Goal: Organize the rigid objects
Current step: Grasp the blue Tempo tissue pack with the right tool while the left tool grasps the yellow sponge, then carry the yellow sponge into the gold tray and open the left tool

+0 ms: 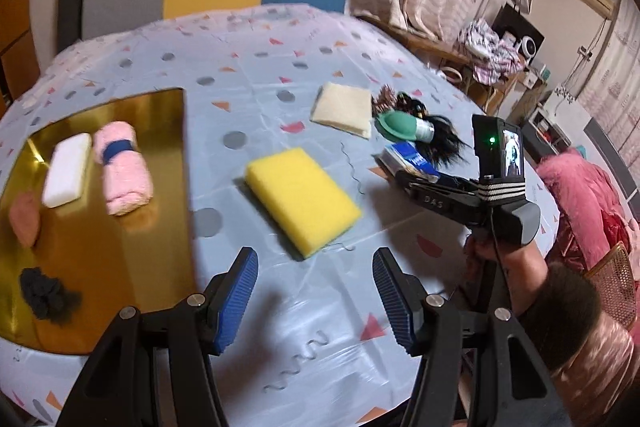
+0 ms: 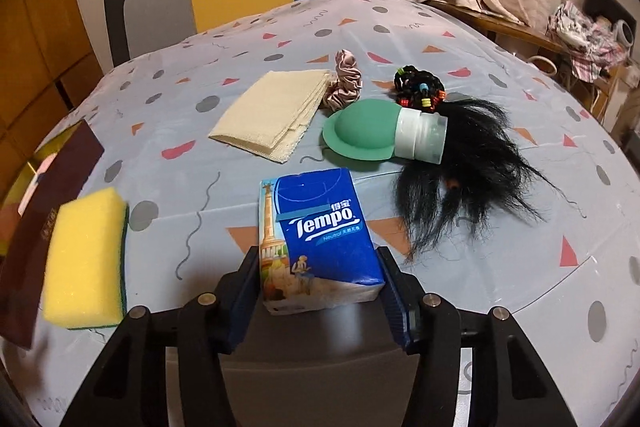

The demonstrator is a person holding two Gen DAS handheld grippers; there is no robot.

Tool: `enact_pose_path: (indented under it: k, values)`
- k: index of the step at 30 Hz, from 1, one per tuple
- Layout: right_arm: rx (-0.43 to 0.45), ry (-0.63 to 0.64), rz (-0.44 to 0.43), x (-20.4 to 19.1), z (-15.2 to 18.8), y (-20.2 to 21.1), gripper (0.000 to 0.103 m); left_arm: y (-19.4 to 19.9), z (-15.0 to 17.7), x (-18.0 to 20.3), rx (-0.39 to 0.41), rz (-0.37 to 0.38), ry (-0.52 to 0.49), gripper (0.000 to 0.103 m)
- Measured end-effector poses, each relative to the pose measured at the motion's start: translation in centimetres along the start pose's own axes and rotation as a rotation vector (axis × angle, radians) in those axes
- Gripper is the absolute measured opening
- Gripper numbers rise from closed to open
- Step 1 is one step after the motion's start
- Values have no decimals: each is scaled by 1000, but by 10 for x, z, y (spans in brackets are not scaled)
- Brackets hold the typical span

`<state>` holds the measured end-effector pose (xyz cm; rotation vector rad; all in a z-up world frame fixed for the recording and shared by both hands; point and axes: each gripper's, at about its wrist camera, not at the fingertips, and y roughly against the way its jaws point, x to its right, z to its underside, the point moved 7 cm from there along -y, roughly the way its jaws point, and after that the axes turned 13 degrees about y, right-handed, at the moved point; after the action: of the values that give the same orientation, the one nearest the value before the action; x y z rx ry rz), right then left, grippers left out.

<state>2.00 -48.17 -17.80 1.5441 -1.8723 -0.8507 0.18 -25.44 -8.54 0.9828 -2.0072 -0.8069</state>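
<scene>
My right gripper (image 2: 320, 283) pinches the tissue pack (image 2: 320, 239) at lower centre, long axis pointing away; left gripper (image 1: 316, 299), half open and empty, faces the sponge (image 1: 302, 201) just ahead.

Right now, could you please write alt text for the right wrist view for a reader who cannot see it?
The right claw closes on a blue Tempo tissue pack on a patterned tablecloth. Beyond it lie a green bottle, black hair, a cream cloth, a pink scrunchie and beaded hair ties, with a yellow sponge at left.
</scene>
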Motion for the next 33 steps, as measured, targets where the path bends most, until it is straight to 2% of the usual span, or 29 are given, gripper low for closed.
enact_pose_path:
  k: [4,7,10,15,19,22,25,29,33]
  values:
    - [12,6,7,0,2,-1,56,-27,-4,15,-64,-25,8,66]
    - [17,17,20,-2,4,-1,56,-49,-10,18,-70,-86,27,71]
    - [20,28,35,-4,5,-1,56,-74,-22,16,-64,-174,31,80]
    - [25,35,45,-4,5,-1,56,-108,-37,7,-68,-256,84,84]
    - [32,26,37,-3,6,-1,56,-127,-37,-1,-98,-293,96,84]
    - [34,30,42,-4,6,-1,56,-131,-33,-8,-100,-239,118,83]
    - [34,34,47,-4,5,-2,56,-124,-30,-10,-81,-214,118,80]
    - [33,39,55,-5,5,-2,56,-111,-23,-8,-83,-141,150,79]
    - [30,46,63,-6,5,-2,56,-93,-13,-2,-81,-87,126,78]
